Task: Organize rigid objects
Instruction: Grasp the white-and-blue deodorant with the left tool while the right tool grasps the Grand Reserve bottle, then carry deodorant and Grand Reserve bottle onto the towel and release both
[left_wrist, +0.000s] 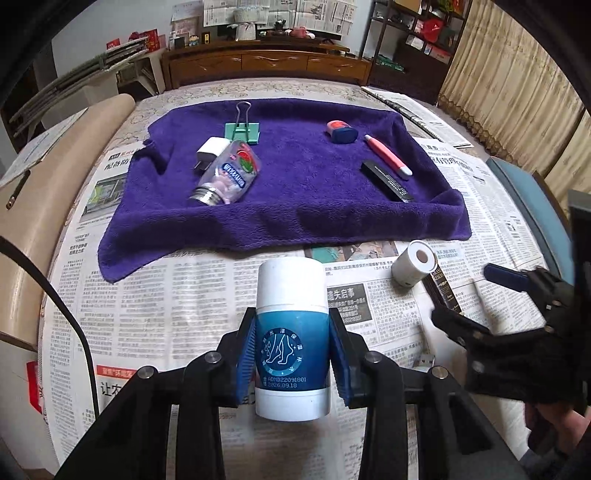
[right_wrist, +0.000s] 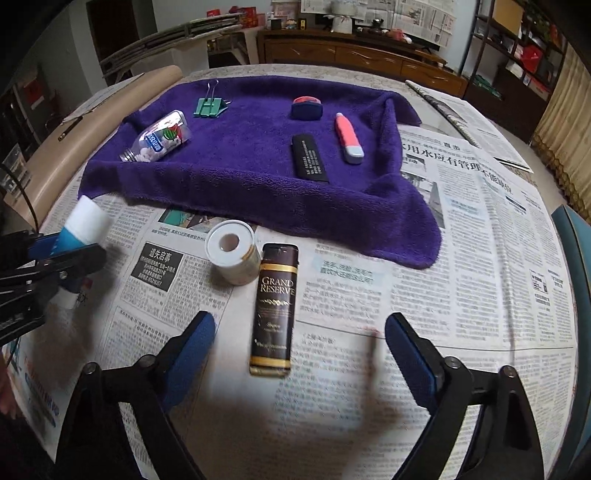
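Left hand-held gripper (left_wrist: 291, 360) clamped on blue-white cream tube (left_wrist: 291, 339) above newspaper (left_wrist: 166, 302); tube blurred in right view. Right hand-held gripper (right_wrist: 300, 334) jaws apart over brown box (right_wrist: 274, 308); small print illegible.

Towel (left_wrist: 295, 192) centre bare, seemingly passable; tape roll (right_wrist: 233, 256), brown box (right_wrist: 274, 310) block front
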